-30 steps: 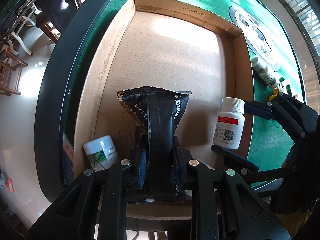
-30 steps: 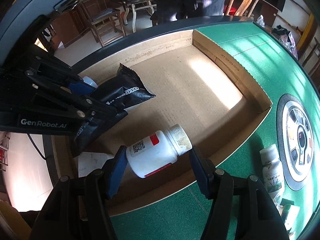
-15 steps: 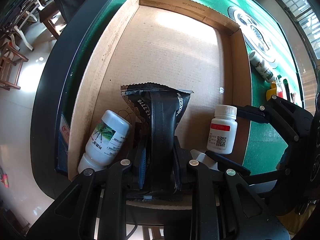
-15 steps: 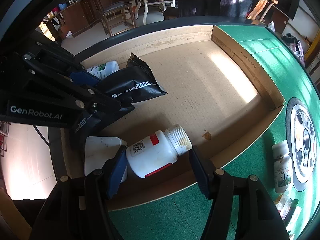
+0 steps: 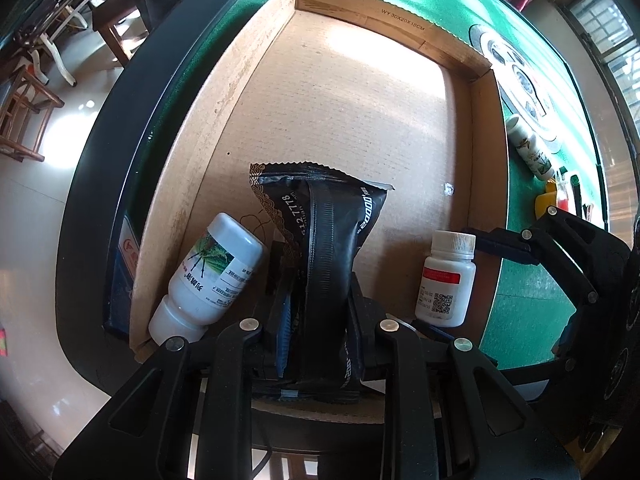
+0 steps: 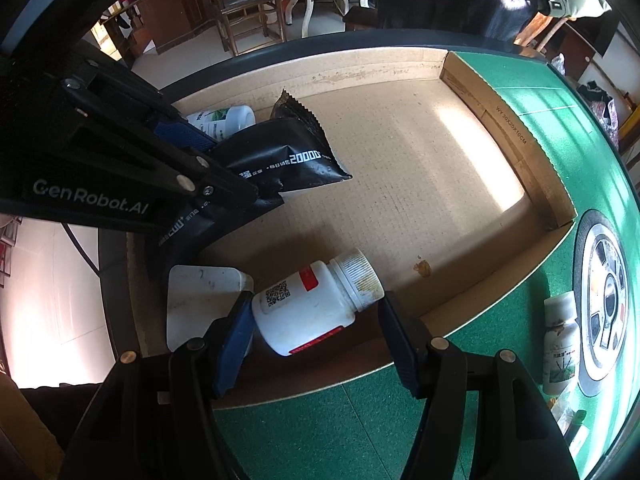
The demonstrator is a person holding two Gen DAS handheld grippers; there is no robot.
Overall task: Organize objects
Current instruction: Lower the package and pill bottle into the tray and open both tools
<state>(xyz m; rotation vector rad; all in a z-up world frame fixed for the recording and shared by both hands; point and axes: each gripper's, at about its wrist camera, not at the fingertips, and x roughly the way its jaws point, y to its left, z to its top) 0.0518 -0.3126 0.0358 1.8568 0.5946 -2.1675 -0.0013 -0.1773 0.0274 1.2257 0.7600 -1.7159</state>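
While the left gripper point(image 5: 316, 316) pinches a black packet point(image 5: 326, 236), the right gripper point(image 6: 316, 334) apparently clasps a white bottle point(image 6: 316, 306).

A shallow cardboard tray point(image 5: 360, 120) sits on the bench point(image 6: 560, 92), close to its rim. Inside the tray, in the left wrist view, a foil packet point(image 5: 320, 240) stands near the near wall, pinched between the pads of the left tool point(image 5: 316, 320). Just left of the packet a leaf-label bottle point(image 5: 208, 276) leans in the corner against the tray's left wall. To the packet's right a pill bottle point(image 5: 446, 280) stands between the pads of the right tool point(image 6: 316, 332), beside the right wall. In the right wrist view a flat lid-like piece point(image 6: 200, 300) lies just beside that bottle. Outside the tray, another bottle point(image 6: 560, 344) rests on the bench
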